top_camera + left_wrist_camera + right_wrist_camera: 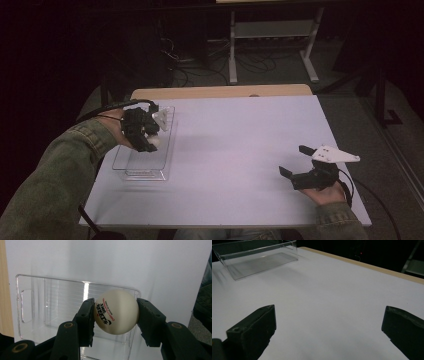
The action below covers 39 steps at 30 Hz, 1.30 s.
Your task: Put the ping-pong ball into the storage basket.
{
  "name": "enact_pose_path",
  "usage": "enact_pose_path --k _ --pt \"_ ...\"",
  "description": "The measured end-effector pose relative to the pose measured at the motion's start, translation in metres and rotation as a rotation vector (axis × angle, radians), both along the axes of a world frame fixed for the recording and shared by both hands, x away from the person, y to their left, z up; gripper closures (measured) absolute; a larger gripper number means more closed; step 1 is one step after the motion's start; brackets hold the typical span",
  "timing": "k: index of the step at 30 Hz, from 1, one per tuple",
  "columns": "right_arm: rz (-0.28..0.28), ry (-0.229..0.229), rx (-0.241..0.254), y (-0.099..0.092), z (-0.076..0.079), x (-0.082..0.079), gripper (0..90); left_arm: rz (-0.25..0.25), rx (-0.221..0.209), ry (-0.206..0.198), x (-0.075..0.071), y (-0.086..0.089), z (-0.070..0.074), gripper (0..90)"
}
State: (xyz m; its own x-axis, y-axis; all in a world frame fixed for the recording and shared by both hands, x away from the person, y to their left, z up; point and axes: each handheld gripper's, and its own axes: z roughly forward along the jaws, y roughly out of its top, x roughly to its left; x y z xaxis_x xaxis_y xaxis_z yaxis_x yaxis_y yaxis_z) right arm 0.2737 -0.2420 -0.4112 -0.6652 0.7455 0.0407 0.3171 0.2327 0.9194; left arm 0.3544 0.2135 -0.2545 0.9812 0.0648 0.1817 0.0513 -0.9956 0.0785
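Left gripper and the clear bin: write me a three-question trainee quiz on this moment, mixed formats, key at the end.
1. True or false: the left gripper is shut on a white ball.
2. Multiple choice: where is the clear bin on the white table?
A. at its centre
B. on the person's left side
C. beside the right gripper
3. Fill in: the jaws of the right gripper stand ____, with nothing between them.

Key
1. True; the ball, with red and black print, sits clamped between both jaws, above the bin.
2. B
3. open (wide apart, over bare table).
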Motion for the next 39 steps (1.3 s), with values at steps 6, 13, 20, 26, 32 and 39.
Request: enact_pose_path --k 6,13,20,26,32,39 --pt "-0.002 -0.001 -0.003 0.000 0.000 0.000 0.0 -0.001 0.003 0.012 0.001 0.002 -0.010 50.7" --pt "-0.002 0.000 -0.005 -0.001 0.000 0.000 0.0 0.009 -0.007 0.032 0.002 0.006 -0.023 50.7" --pt "-0.002 0.001 -0.011 0.000 0.000 0.000 0.0 0.017 -0.009 0.038 0.004 0.011 -0.032 50.7" --pt "-0.002 0.001 -0.011 0.000 0.000 0.001 0.0 0.015 -0.024 0.051 0.003 0.011 -0.038 50.7" --pt "0.003 0.004 -0.013 0.001 0.000 0.001 0.0 0.003 -0.016 0.059 0.004 0.008 -0.045 50.7" --pt "0.008 0.005 -0.023 0.003 -0.001 0.001 0.0 0.003 -0.015 0.068 0.008 0.005 -0.053 50.7"
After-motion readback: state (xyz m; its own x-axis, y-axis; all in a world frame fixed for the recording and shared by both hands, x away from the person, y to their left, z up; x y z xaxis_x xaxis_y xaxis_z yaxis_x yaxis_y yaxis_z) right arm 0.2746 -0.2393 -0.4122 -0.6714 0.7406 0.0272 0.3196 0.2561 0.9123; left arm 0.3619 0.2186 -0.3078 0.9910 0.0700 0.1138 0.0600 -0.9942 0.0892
